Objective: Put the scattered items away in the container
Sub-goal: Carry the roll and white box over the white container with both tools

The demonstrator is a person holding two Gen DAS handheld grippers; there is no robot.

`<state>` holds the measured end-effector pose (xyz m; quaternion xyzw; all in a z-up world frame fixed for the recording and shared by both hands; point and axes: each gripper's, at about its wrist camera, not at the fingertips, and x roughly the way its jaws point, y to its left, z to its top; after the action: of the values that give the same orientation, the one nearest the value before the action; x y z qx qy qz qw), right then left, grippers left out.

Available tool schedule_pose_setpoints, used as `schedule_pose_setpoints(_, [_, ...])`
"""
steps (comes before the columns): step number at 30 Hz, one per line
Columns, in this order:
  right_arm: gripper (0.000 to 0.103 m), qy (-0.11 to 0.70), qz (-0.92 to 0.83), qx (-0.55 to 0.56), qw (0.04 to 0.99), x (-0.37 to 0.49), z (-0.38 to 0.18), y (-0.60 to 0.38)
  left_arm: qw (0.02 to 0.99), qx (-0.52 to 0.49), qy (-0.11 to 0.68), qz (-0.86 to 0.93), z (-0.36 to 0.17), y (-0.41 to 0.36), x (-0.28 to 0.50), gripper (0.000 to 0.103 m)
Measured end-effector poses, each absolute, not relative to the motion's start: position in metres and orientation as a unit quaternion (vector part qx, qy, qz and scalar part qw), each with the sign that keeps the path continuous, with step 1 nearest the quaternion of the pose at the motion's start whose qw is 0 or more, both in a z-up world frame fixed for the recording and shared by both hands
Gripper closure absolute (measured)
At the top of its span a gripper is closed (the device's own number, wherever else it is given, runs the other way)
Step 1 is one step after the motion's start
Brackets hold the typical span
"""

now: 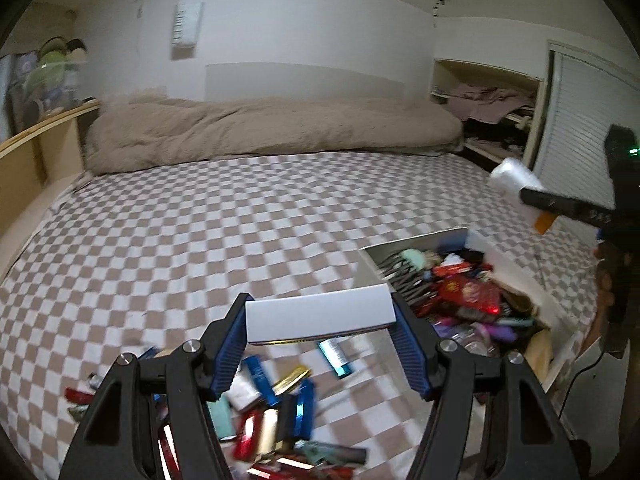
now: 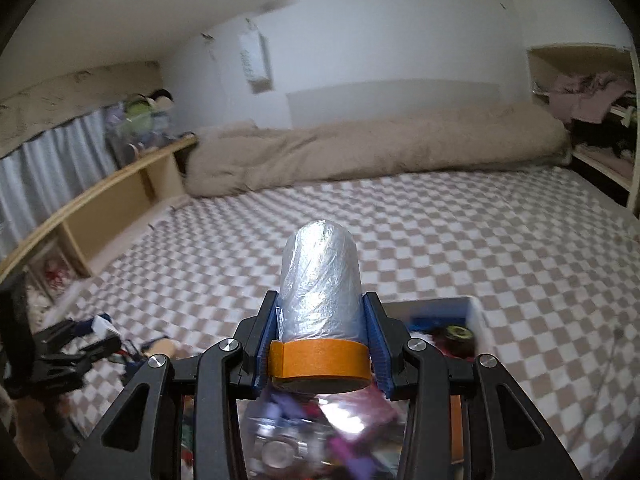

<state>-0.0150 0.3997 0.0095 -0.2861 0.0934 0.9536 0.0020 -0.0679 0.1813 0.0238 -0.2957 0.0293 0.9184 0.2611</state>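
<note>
My left gripper (image 1: 320,316) is shut on a flat white box (image 1: 318,318), held crosswise above a pile of small packets and tubes (image 1: 276,408) on the checked bedsheet. To its right lies the white container (image 1: 460,236), heaped with mixed items. My right gripper (image 2: 322,346) is shut on a roll of clear plastic film with an orange tape band (image 2: 320,300), held above the container (image 2: 476,312). In the left wrist view that roll (image 1: 514,178) and the right gripper (image 1: 532,198) show at the right edge. The left gripper (image 2: 86,340) appears at the lower left of the right wrist view.
A rolled beige duvet (image 1: 272,128) lies across the far end of the bed. A wooden shelf rail (image 2: 100,196) runs along the left side. An open closet with clothes (image 1: 488,108) stands at the far right. Checked sheet (image 1: 200,232) stretches between the pile and the duvet.
</note>
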Motion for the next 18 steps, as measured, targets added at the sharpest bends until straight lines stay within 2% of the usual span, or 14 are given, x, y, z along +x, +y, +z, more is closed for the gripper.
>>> schedule_pose_setpoints(10, [0.061,0.072,0.919,-0.385,0.052,-0.050,-0.035,0.440,0.310,-0.304,0.037,0.900,0.025,0.240,-0.070,0.036])
schedule_pose_setpoints(18, [0.061,0.119,0.896,-0.418,0.086,-0.050,-0.070,0.475,0.333,-0.323,0.035,0.885,0.018,0.277,-0.081,0.036])
